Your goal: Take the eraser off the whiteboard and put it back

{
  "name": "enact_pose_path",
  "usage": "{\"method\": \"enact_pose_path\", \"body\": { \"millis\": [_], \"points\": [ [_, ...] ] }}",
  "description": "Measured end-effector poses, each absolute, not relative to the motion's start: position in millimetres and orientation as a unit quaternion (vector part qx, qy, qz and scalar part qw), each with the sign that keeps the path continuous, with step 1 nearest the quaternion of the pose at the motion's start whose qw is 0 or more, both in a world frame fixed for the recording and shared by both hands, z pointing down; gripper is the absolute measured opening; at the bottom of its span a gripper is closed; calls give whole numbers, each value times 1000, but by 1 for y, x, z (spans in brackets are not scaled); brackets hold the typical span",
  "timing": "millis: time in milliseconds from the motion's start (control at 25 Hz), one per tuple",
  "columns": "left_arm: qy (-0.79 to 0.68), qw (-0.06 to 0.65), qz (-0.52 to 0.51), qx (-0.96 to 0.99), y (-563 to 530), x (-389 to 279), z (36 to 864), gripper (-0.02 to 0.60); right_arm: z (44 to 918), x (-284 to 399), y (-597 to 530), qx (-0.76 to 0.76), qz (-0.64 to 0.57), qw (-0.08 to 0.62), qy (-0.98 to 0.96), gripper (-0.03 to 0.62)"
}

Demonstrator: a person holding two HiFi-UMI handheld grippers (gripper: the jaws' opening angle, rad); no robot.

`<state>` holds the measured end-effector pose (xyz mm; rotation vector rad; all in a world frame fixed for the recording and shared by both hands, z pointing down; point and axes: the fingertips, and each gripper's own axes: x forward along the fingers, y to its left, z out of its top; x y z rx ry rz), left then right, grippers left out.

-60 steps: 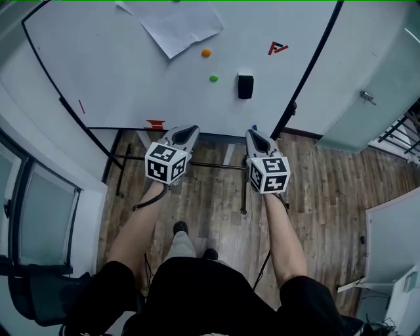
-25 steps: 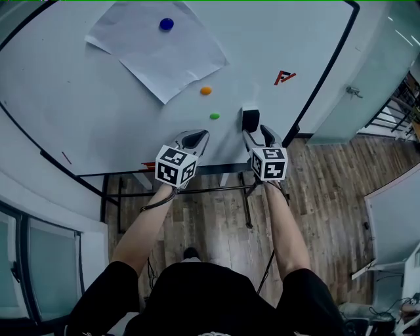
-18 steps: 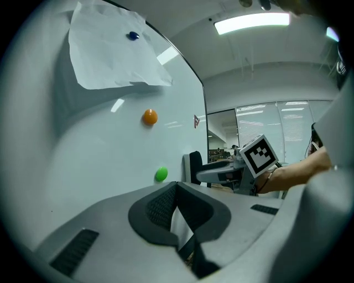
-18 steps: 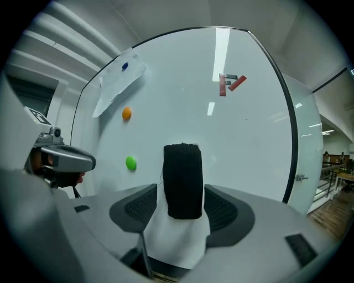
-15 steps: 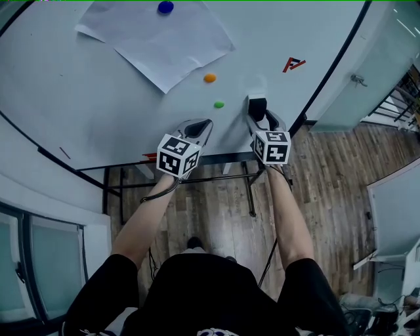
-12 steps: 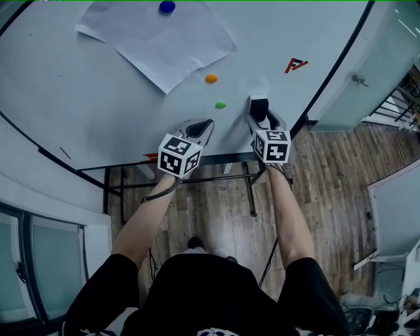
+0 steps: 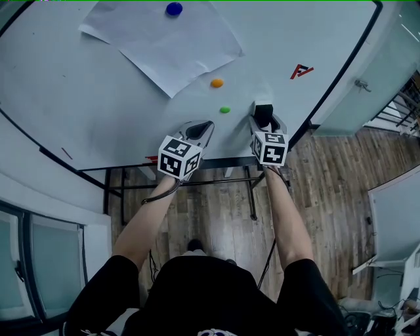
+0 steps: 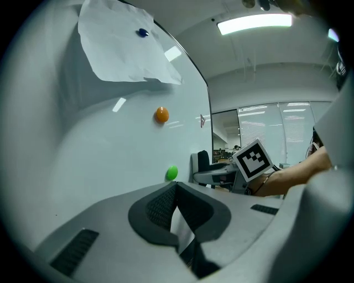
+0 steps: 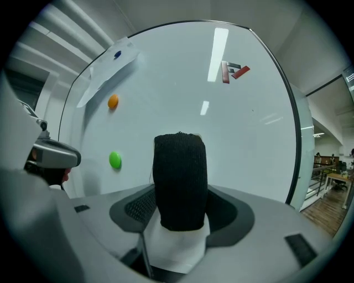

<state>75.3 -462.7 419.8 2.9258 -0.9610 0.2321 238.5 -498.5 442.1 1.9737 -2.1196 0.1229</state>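
Eraser (image 9: 180,179) on the whiteboard (image 7: 98,98), flanked by the right gripper (image 7: 268,123).
The black eraser sits upright against the board's lower right part, between the right gripper's fingers (image 9: 141,207); these have just been opening and now stand wide apart, one on each side of it, with no pad clearly pressing on it. Just left of the eraser is a green magnet (image 7: 225,109), with an orange magnet (image 7: 216,83) above that. Further up, a blue magnet (image 7: 174,8) pins a sheet of paper (image 7: 177,42). The left gripper (image 7: 200,126) hangs near the board's lower edge, its fingers (image 8: 160,207) together at the tips and holding nothing.
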Motion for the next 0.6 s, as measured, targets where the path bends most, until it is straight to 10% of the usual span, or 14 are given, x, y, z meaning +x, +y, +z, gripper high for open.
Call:
{"method": "enact_pose_path", "body": {
  "millis": [600],
  "points": [
    [-328, 38, 75, 941, -464, 68, 426, 21, 442, 240, -500, 671, 37, 134, -728, 258]
  ]
}}
